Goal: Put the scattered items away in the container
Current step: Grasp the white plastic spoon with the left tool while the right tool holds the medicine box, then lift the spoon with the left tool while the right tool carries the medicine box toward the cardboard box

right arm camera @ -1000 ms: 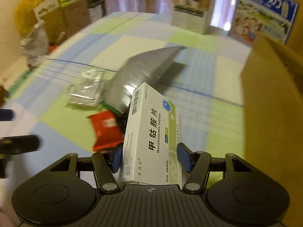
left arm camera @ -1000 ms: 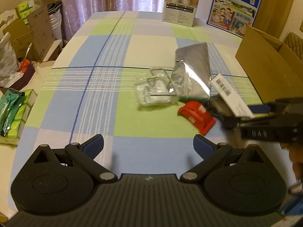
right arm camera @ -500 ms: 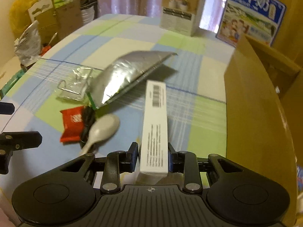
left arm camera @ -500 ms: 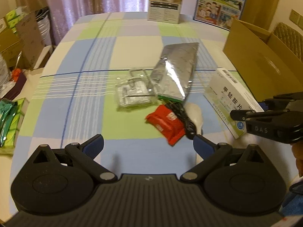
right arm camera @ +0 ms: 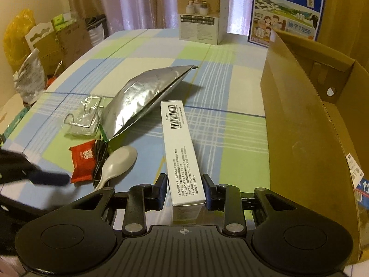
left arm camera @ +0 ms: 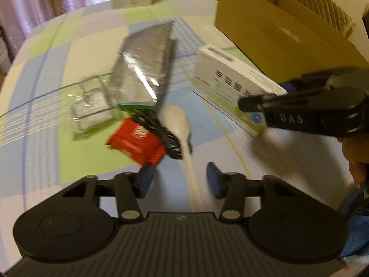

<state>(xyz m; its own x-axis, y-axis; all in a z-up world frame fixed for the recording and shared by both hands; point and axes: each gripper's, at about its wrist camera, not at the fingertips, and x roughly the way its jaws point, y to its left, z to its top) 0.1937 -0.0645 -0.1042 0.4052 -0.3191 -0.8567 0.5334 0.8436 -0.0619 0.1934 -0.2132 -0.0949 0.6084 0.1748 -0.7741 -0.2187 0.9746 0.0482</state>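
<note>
Between the right gripper's (right arm camera: 183, 192) jaws: a white medicine box (right arm camera: 181, 152), clamped.
Left gripper (left arm camera: 177, 179) jaws, just closing, straddle the white spoon's (left arm camera: 182, 136) handle, pads apart from it.

From my right wrist view, the medicine box (right arm camera: 182, 152) lies lengthwise between my right gripper (right arm camera: 184, 190) fingers, with the cardboard container (right arm camera: 306, 120) standing just to its right on the surface (right arm camera: 235, 78). Left of the medicine box lie the spoon (right arm camera: 117, 161), the cable (right arm camera: 99, 154) and the snack packet (right arm camera: 83, 160), close together; behind them are the foil pouch (right arm camera: 145, 97) and the clear wrapper (right arm camera: 83, 120). In my left wrist view, the spoon's handle runs between my left gripper (left arm camera: 178, 179) fingers, apart from both.
</note>
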